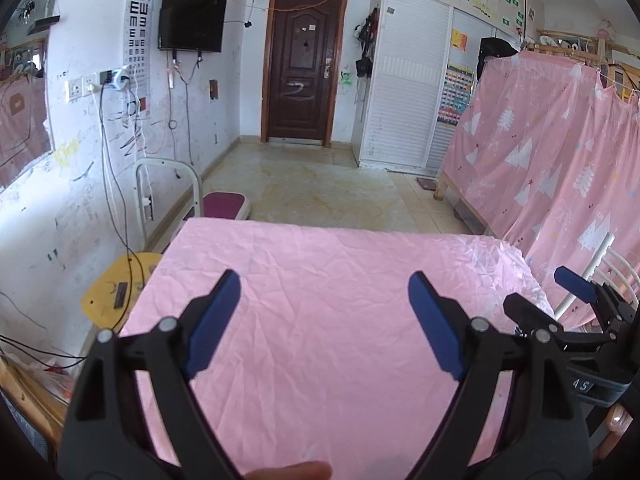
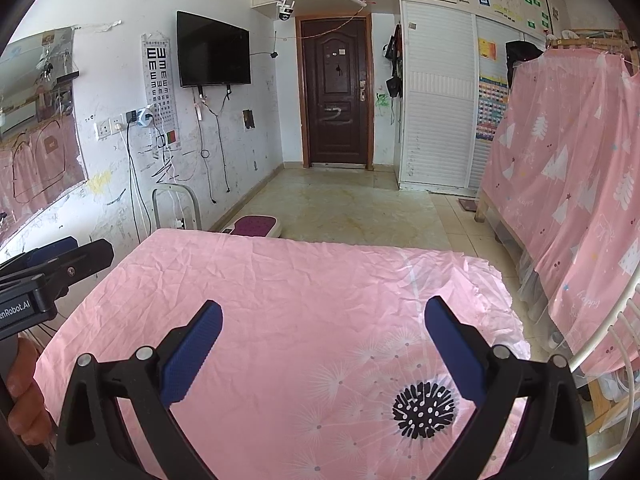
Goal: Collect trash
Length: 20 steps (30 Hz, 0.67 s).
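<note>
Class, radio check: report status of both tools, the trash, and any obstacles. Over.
Left tool open, empty. Right tool open, empty. No trash visible on the pink cloth. Nothing in the way.

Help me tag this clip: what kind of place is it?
Probably a lived-in room in a home: a wall-mounted TV, white louvred wardrobe doors, and a wooden bed frame draped in a pink curtain.

The only thing we can take for trash is a crumpled clear plastic bag (image 1: pixel 30 366). It lies off the left edge of the tabletop (image 1: pixel 320 264), lower down on a wooden surface (image 1: pixel 24 404). We see something red inside it and dark cables (image 1: pixel 44 355) crossing over it. It is too blurred to tell more.
</note>
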Available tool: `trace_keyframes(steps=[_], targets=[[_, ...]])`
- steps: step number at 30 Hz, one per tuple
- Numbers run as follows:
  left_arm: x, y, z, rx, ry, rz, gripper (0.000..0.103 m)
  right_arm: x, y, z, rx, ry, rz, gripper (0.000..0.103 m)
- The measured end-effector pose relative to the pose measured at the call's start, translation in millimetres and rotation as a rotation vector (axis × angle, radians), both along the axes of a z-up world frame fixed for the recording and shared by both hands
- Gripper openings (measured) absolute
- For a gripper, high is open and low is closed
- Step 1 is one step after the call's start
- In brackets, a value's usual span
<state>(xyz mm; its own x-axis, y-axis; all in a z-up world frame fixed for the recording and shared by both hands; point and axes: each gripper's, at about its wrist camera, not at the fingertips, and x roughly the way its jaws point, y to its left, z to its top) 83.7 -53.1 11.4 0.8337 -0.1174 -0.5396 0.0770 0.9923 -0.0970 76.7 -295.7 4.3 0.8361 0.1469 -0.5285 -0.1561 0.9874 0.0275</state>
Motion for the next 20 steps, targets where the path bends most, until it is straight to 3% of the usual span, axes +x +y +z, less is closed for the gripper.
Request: trace_keyframes(steps=[20], targets=[[-1.3,6.0,-5.0,0.000,0.007,0.000,0.082,-0.1,0.8,1.0,-0.005,0.001,0.004,0.091]])
